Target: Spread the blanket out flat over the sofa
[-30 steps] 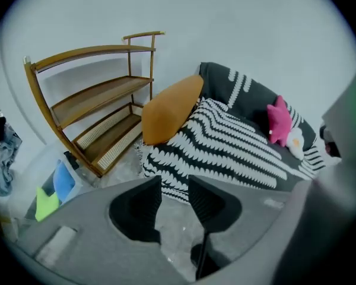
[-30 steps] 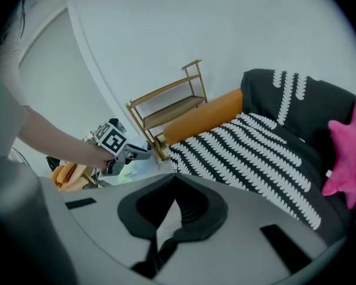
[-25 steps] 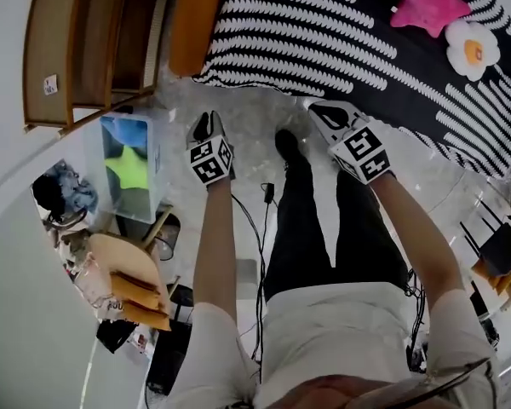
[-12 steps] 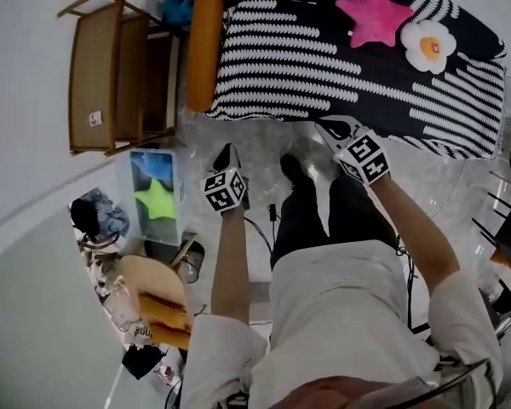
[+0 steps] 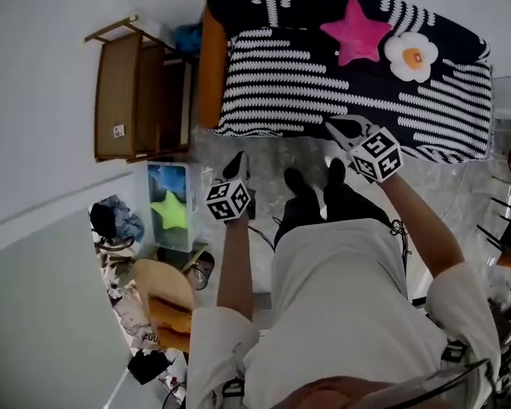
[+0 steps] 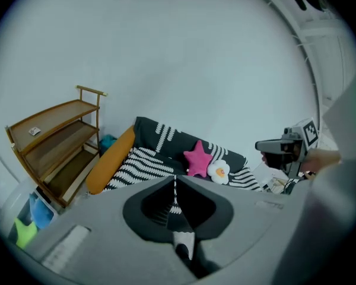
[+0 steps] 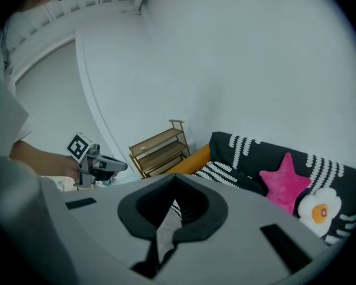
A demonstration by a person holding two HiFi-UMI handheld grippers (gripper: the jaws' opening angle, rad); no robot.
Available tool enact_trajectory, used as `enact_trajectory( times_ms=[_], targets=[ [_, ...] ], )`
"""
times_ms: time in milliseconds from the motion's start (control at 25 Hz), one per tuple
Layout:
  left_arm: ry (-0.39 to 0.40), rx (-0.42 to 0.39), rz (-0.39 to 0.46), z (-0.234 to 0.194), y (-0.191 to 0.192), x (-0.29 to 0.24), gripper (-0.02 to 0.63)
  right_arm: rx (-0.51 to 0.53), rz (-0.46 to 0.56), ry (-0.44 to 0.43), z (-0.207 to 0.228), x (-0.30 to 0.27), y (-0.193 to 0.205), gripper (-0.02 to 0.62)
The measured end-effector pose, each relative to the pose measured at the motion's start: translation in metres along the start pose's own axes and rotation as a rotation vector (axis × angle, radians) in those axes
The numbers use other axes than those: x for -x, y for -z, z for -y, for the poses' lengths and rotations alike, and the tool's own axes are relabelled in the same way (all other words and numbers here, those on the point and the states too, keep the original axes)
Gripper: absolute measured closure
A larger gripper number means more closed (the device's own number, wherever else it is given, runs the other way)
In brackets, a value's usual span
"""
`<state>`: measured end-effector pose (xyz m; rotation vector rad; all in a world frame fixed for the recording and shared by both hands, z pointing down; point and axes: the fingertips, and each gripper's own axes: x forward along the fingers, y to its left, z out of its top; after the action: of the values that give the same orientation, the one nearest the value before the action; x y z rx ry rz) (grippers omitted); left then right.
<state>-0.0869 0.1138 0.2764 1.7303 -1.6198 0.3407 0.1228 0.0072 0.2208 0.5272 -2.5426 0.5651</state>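
The black-and-white striped blanket (image 5: 324,75) lies over the sofa, whose orange arm (image 5: 211,66) shows at its left end. A pink star cushion (image 5: 355,31) and a flower cushion (image 5: 411,56) rest on the blanket's back part. My left gripper (image 5: 238,162) hangs above the floor, short of the sofa's front edge. Its jaws have just been closing, and they are shut with nothing between them (image 6: 175,180). My right gripper (image 5: 334,126) hovers at the blanket's front hem, with its tips together and empty (image 7: 175,180). Each gripper view shows the sofa from a distance.
A wooden shelf rack (image 5: 136,92) stands left of the sofa. Below it is a clear box (image 5: 170,207) with a green star shape, then a wooden chair (image 5: 166,292) with clutter. Cables (image 5: 264,233) run across the floor by the person's feet (image 5: 311,177).
Both grippers have risen and drawn back from the sofa. The head view has pulled away, so the whole sofa and both cushions show. The left jaws have closed.
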Motion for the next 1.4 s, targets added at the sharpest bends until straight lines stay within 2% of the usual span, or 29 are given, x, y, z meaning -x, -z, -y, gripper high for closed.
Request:
enact_trajectory(
  times_ms=[280, 400, 640, 840, 1000, 1400],
  targets=[
    [-0.010, -0.058, 0.116, 0.061, -0.048, 0.039, 0.581, 0.103, 0.043, -0.021, 0.008, 0.062, -0.037, 0.595],
    [-0.004, -0.057, 0.142, 0.086, -0.062, 0.055, 0.581, 0.136, 0.071, -0.024, 0.008, 0.088, -0.052, 0.595],
    [0.028, -0.053, 0.225, 0.129, -0.092, 0.085, 0.581, 0.155, 0.109, -0.034, 0.005, 0.126, -0.075, 0.595],
    [0.043, -0.118, 0.298, 0.165, -0.109, 0.106, 0.581, 0.168, 0.158, -0.021, 0.001, 0.165, -0.082, 0.595],
    [0.055, -0.177, 0.318, 0.177, -0.119, 0.119, 0.581, 0.187, 0.191, -0.008, -0.007, 0.181, -0.092, 0.595],
    [0.075, -0.222, 0.370, 0.191, -0.140, 0.136, 0.581, 0.224, 0.242, -0.018, -0.019, 0.196, -0.109, 0.595]
  ],
)
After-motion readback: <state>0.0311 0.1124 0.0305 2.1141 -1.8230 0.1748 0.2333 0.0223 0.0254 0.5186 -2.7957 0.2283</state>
